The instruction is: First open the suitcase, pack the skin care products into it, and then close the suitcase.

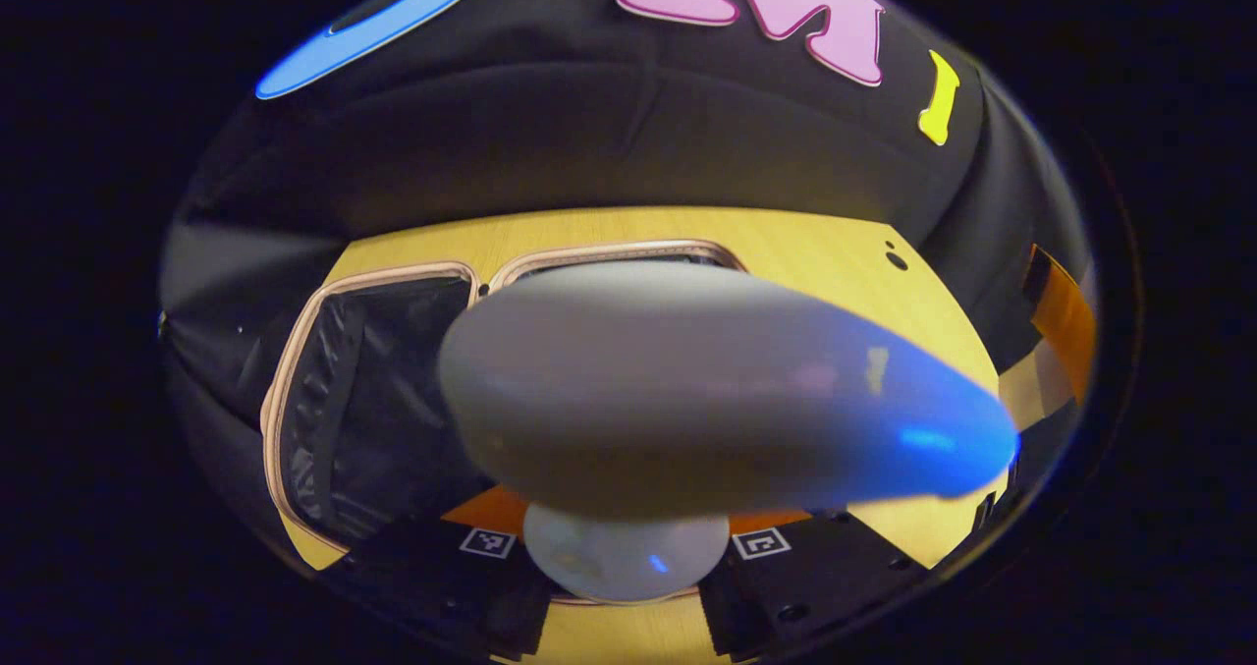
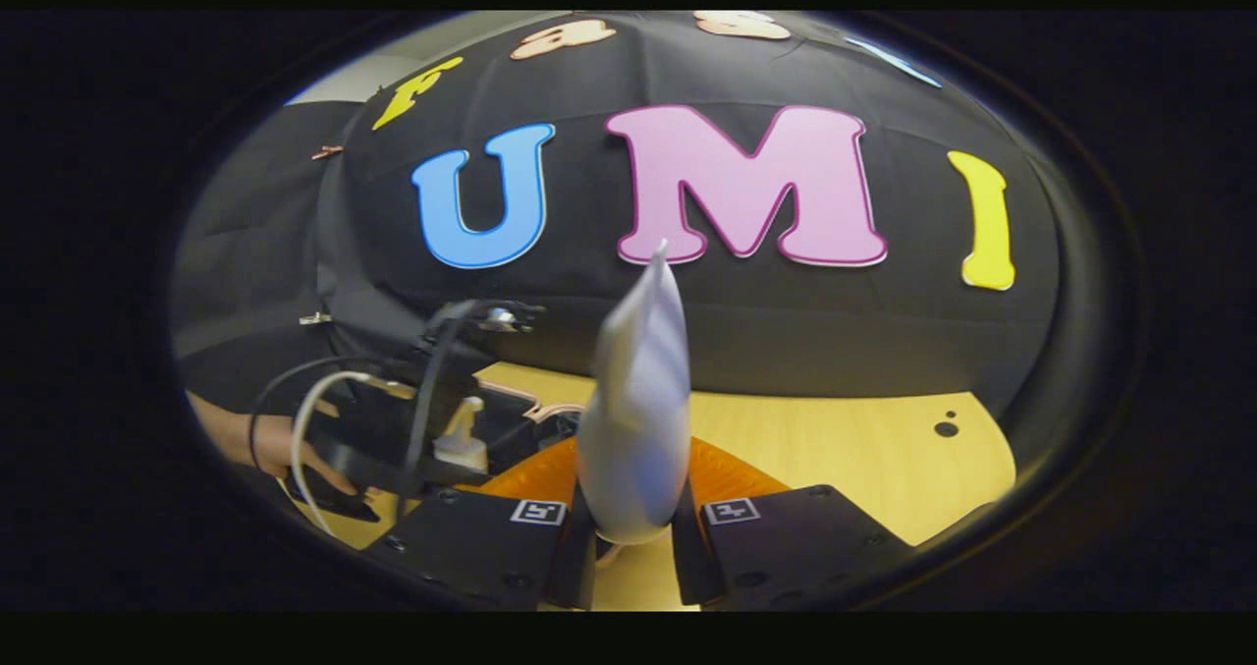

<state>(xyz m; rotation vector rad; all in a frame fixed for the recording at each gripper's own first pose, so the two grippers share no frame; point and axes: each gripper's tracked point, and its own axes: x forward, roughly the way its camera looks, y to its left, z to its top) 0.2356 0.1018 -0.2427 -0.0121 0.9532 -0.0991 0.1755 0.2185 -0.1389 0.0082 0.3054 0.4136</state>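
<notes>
My left gripper (image 1: 628, 572) is shut on the white cap of a grey-white tube with a blue end (image 1: 687, 390). The tube lies crosswise close to the camera and hides much of the scene behind it. Behind and left of it the suitcase (image 1: 285, 380) lies open on the wooden table (image 1: 835, 252), showing a rose-gold rim and black lining. My right gripper (image 2: 633, 547) is shut on a white tube (image 2: 638, 390) that stands upright between its fingers. In the right gripper view the left gripper (image 2: 432, 429) appears at the far left over the suitcase rim (image 2: 520, 395), held by a hand (image 2: 245, 439).
The black cloth wall rises just behind the table's far edge. Bare wood (image 2: 835, 449) stretches to the right of the suitcase, with small holes near the far right corner (image 2: 945, 427). Cables (image 2: 304, 419) trail from the left gripper.
</notes>
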